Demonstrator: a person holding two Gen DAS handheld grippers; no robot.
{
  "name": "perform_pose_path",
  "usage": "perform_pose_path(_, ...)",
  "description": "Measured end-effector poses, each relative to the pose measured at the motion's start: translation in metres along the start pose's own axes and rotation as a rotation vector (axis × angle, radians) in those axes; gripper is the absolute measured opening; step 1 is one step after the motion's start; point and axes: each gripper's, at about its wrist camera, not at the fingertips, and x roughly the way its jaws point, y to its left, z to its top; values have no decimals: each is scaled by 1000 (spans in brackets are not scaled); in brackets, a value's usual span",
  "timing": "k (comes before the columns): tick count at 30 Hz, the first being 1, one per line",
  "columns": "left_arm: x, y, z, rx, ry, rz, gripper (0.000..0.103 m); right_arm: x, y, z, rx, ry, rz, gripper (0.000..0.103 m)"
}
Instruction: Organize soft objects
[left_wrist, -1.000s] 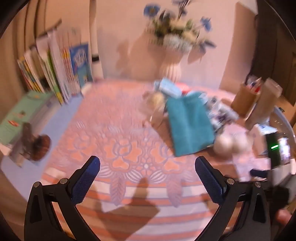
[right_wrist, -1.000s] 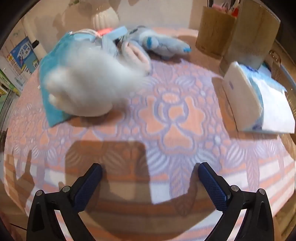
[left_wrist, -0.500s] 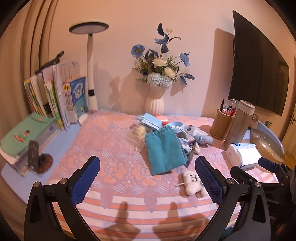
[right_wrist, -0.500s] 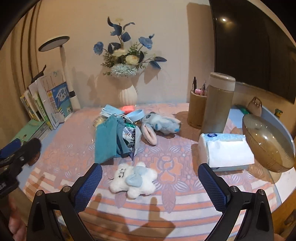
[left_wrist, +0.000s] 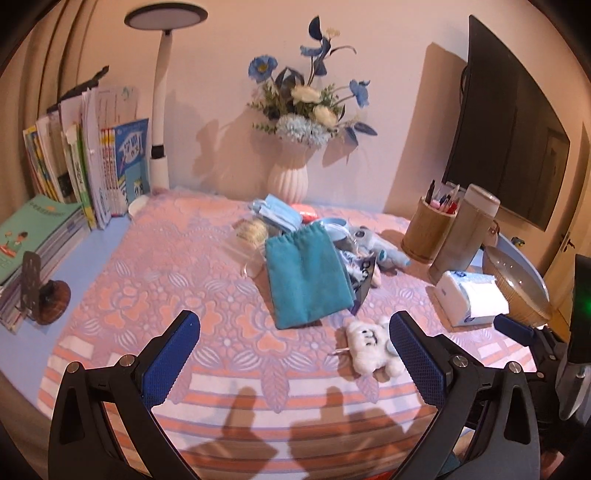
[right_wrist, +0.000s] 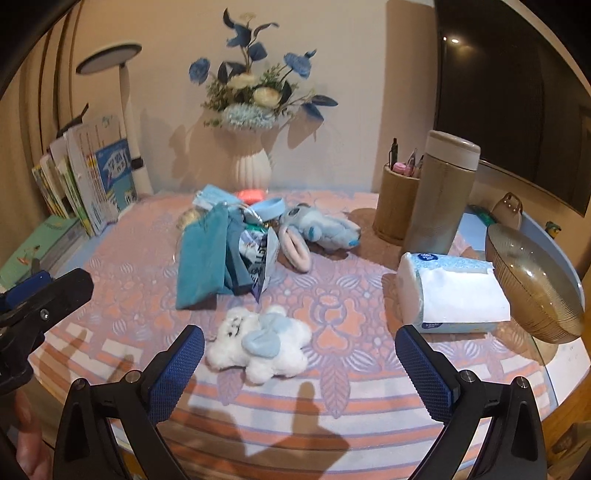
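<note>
White plush (right_wrist: 258, 343) beside teal pouch (right_wrist: 203, 258)

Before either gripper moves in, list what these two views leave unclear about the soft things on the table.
- Items under the teal pouch: covered by it in the left wrist view; only edges show in the right.
- White plush: its right side is behind the left gripper's finger in the left wrist view.
- Printed packet: lettering too small to read.
- Blue bunny plush: far side hidden in both views.

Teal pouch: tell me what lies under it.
Under the teal pouch a darker blue cloth and a printed foil packet poke out on its right; anything further beneath is covered.
</note>
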Motion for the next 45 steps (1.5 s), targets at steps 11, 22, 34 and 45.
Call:
perform_pose_path(11,19,2,-2,0,81,-41,102,16,5,-4,-3,28,-12,103)
perform_pose_path(22,21,0,-1,17,98,-53,102,15,-1,-6,15,30,-20,103)
perform_pose_path(34,21,-4,-3,17,104,-56,102,12,0,-7,14,28,-9,103)
perform_pose_path(45,25,-4,-3,12,112,-58,102,11,3,-7,-3,25,-31,103)
